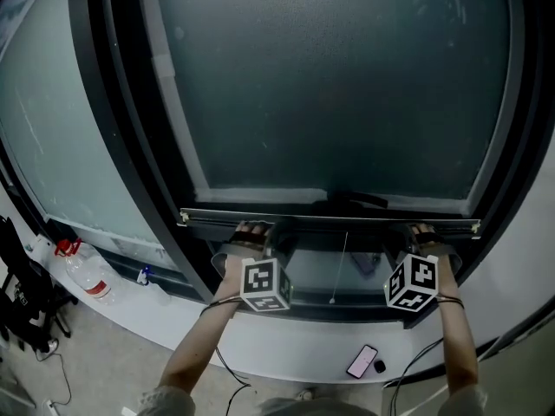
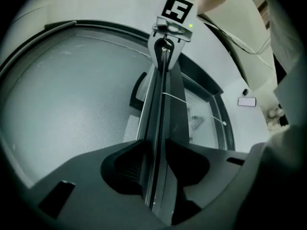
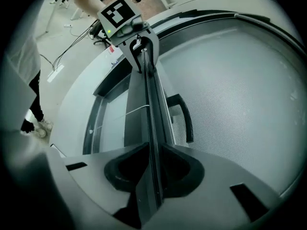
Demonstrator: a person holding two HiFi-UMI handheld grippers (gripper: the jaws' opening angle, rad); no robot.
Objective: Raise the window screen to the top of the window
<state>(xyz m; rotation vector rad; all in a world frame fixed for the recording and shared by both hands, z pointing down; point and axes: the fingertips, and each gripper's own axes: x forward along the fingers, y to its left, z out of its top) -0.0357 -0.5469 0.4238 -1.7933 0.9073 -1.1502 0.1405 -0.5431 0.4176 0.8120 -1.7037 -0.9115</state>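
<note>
Hanging low in the window frame, one screen: fine grey mesh, matte, its upper end running out of the head view, its lower end closed by one bar. The bar is a straight dark metal rail with a pale lip along the top, lying level a little above the sill. One curved black handle sits mid-bar on the mesh side. One thin white cord hangs from the bar and ends in a small bead, over the unscreened strip below. Two grippers on the bar, one toward each end, well apart, with handle and cord between them. The left gripper has both dark jaws closed against the bar, one on each face, the rail running straight out between them. The right gripper is the same, pinching the bar snugly. Two marker cubes, white with black squares: one cube on the left gripper, the other on the right, both just below the bar, with a bare forearm behind each. Sill smooth, pale grey. On it: one clear bottle with a red cap at left, one small blue-topped item too small to identify, and one phone lying flat near the right forearm, a small dark object just beside it. Black stand legs at far left.
</note>
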